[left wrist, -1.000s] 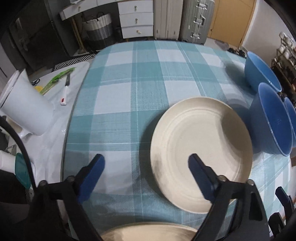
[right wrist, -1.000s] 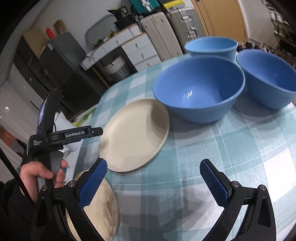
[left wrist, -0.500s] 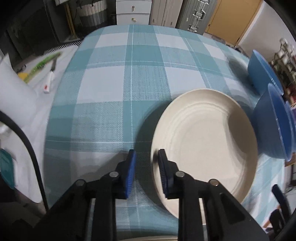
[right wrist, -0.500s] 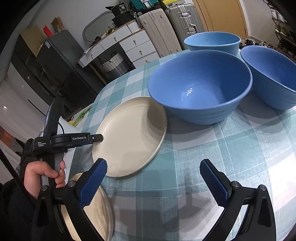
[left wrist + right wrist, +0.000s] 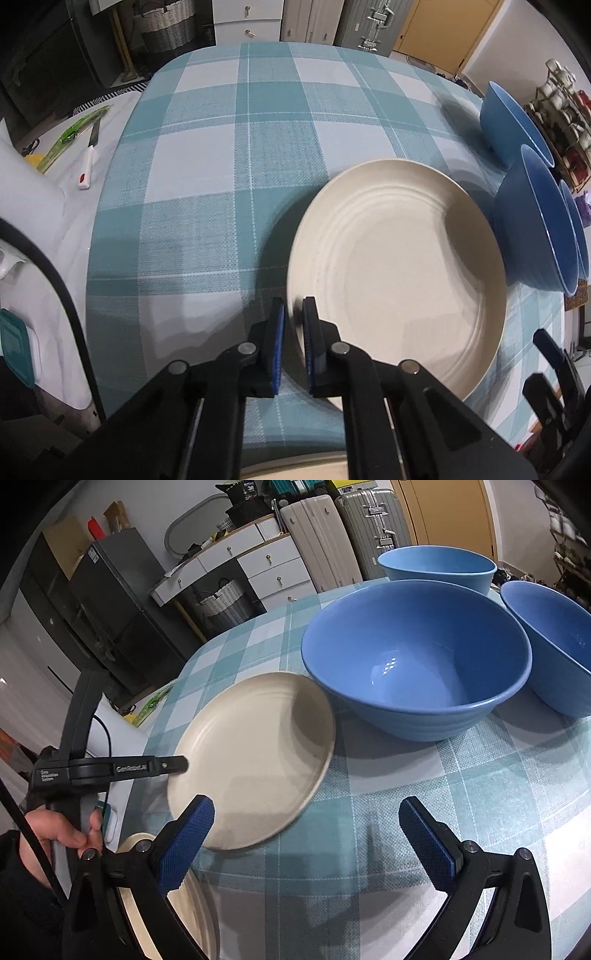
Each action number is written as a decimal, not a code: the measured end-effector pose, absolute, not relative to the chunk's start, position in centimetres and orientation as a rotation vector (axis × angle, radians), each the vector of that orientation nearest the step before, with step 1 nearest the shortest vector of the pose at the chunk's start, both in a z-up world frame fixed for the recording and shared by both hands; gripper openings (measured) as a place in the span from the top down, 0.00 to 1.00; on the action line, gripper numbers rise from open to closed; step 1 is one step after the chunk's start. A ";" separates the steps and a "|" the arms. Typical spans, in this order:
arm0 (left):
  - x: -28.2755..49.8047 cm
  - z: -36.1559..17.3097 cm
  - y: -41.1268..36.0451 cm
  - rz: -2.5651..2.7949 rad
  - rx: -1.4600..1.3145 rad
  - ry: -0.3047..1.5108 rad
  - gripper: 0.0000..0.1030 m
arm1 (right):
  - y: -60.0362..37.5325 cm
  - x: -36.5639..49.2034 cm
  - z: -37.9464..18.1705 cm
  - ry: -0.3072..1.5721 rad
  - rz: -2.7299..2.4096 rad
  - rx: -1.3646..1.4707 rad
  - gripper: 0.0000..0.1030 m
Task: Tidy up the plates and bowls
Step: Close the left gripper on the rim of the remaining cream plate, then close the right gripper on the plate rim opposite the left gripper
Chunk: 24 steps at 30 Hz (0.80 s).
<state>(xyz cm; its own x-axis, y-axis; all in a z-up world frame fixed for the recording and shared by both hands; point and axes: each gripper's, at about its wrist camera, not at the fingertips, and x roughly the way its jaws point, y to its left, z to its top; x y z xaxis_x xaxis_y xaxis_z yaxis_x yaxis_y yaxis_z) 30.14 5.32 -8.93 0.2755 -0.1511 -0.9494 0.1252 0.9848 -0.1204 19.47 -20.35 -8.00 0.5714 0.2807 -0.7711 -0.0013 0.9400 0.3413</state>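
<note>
Since a second ago the left gripper (image 5: 293, 314) has been closing its jaws and is now pinching the near rim of the cream plate (image 5: 399, 273) lying on the checked tablecloth (image 5: 207, 177). Nearer the person, the right gripper (image 5: 306, 830) is hovering with jaws wide, gripping nothing, beside a second plate (image 5: 192, 915) at the table edge. Beyond, three blue bowls (image 5: 417, 664) are standing close together.
</note>
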 end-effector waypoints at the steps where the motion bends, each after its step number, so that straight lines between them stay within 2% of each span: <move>1: 30.1 -8.9 5.4 -0.185 -0.016 1.279 0.94 | -20.3 19.6 -8.1 0.956 0.168 0.323 0.01; 8: 29.9 -8.8 7.1 -0.173 0.024 1.285 0.94 | -20.0 20.5 -8.7 0.966 0.168 0.351 0.03; 12: 29.8 -8.8 8.0 -0.179 0.030 1.286 0.94 | -19.0 21.1 -9.1 0.983 0.186 0.350 0.16; 16: 29.8 -8.8 8.0 -0.183 0.038 1.283 0.94 | -17.3 21.8 -9.8 1.017 0.195 0.319 0.19; 20: 29.8 -8.9 8.0 -0.189 0.041 1.281 0.94 | -16.1 23.0 -10.7 1.048 0.173 0.272 0.26; 21: 29.8 -8.9 8.0 -0.191 0.039 1.281 0.94 | -16.0 23.2 -11.0 1.062 0.176 0.274 0.32; 24: 29.8 -8.9 8.1 -0.196 0.040 1.279 0.94 | -15.8 24.0 -11.7 1.084 0.170 0.281 0.42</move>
<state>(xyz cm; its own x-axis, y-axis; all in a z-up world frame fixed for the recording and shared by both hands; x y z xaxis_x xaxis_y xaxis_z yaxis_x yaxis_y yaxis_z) 29.75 8.09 -8.85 0.2736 -0.1236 -0.9539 0.1676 0.9827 -0.0793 24.00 -15.76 -11.70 0.4595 0.2730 -0.8452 0.0004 0.9515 0.3075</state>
